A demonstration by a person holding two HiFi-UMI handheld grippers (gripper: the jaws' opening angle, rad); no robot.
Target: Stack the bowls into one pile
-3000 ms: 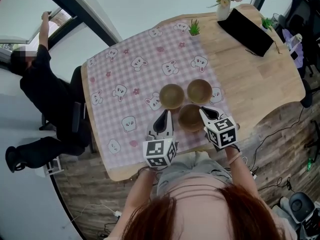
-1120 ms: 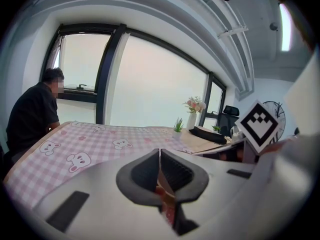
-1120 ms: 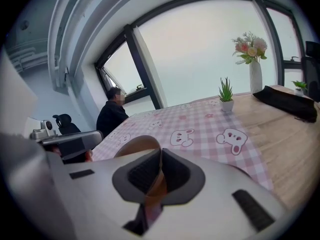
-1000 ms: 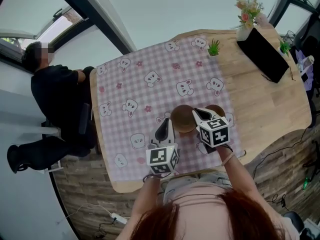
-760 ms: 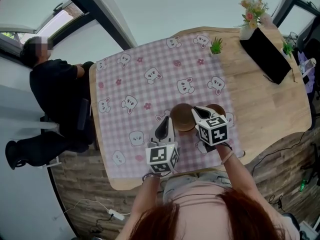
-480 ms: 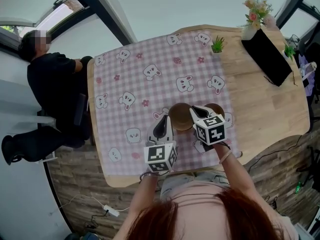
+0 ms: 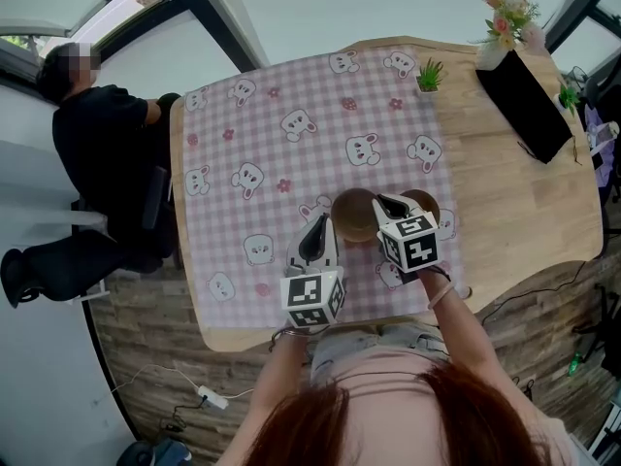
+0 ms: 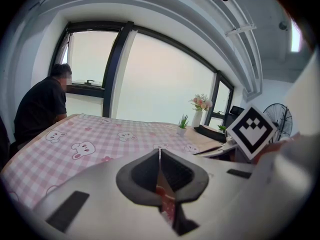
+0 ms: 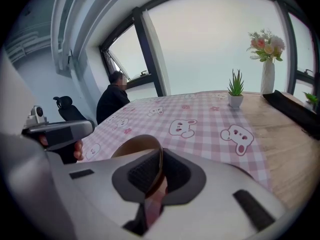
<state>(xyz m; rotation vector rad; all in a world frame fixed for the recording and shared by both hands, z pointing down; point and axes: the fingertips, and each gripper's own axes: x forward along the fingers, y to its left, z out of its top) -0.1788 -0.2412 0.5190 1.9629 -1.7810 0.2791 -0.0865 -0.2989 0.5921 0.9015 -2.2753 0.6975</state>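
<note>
Two brown bowl shapes show in the head view. One bowl (image 7: 354, 214) lies by the tips of my right gripper (image 7: 381, 201), and another bowl (image 7: 425, 202) peeks out to the right of that gripper. In the right gripper view the thin rim of the bowl (image 9: 131, 147) stands between the pads of my right gripper (image 9: 160, 153). Its jaws have just been opening slightly, with the rim still pinched. I cannot tell whether a third bowl sits under the held one. My left gripper (image 7: 318, 222) hovers over the cloth left of the bowls; its tips (image 8: 159, 152) are shut on nothing.
A pink checked cloth (image 7: 291, 144) with rabbit prints covers the left of the wooden table (image 7: 514, 192). At the far edge stand a small potted plant (image 7: 430, 74), a flower vase (image 7: 505, 17) and a flat black case (image 7: 519, 90). A person in black (image 7: 97, 153) sits beyond the table's left side.
Three seconds ago three bowls stood apart and the right gripper was at the nearest one; that spot on the cloth is now bare. Over the last second both grippers have barely moved.
</note>
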